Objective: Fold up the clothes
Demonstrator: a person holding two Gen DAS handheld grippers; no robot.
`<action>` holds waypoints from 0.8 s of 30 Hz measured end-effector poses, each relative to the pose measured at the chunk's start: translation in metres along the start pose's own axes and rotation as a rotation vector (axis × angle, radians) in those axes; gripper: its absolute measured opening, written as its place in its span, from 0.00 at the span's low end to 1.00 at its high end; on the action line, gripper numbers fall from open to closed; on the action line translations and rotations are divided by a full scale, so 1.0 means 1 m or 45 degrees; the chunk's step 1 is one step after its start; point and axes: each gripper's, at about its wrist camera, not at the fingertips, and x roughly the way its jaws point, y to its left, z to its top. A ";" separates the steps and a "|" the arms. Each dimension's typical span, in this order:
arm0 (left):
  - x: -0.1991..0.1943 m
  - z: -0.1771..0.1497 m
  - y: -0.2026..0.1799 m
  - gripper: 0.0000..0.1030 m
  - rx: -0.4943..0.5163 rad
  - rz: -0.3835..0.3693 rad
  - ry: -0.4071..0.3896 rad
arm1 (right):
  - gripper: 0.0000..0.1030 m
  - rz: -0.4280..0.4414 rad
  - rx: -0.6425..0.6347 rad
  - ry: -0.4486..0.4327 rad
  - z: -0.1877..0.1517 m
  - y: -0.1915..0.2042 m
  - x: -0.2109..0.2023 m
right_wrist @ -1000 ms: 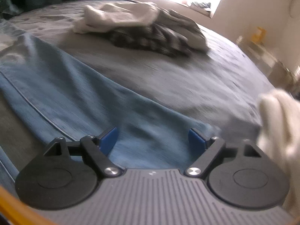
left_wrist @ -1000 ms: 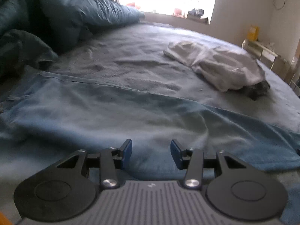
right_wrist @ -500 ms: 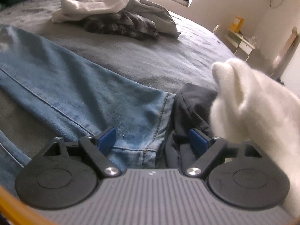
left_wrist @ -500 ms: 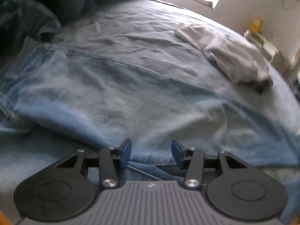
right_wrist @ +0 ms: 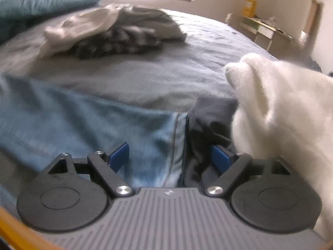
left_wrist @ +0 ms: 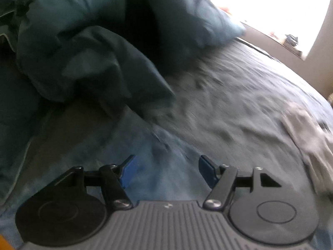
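Note:
Blue jeans lie flat on the grey bed. In the left wrist view their top end [left_wrist: 162, 160] spreads under my left gripper [left_wrist: 166, 168], whose jaws are opening with no cloth pinched between them. In the right wrist view a leg of the jeans [right_wrist: 87, 123] runs to its hem [right_wrist: 177, 137], which lies under my right gripper [right_wrist: 169, 156]. That gripper stands wide open, its pads clear of the denim. A dark garment [right_wrist: 208, 120] sits right beside the hem.
A white fluffy garment [right_wrist: 281, 108] bulks at the right of the right gripper. A pile of grey, white and checked clothes [right_wrist: 112, 31] lies further back on the bed [right_wrist: 187, 66]. A dark teal duvet [left_wrist: 83, 48] is heaped at the left. Shelves [right_wrist: 268, 29] stand by the wall.
The left gripper swept left along the jeans toward the duvet and its jaws widened. The right gripper shifted right to the hem, bringing the dark and white garments into view.

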 end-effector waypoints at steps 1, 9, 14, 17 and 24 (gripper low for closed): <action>0.010 0.009 0.004 0.65 -0.039 0.007 0.011 | 0.83 -0.012 0.009 0.002 0.003 0.001 0.004; 0.077 0.048 0.026 0.63 -0.274 0.154 0.125 | 0.93 -0.070 -0.013 0.040 0.024 0.013 0.032; 0.110 0.045 0.037 0.67 -0.423 0.182 0.181 | 0.99 -0.073 -0.023 0.069 0.033 0.017 0.045; 0.113 0.044 0.033 0.66 -0.439 0.226 0.141 | 0.99 -0.085 -0.006 0.067 0.036 0.020 0.054; 0.125 0.048 0.009 0.57 -0.370 0.409 0.102 | 0.97 -0.099 0.025 0.072 0.045 0.025 0.073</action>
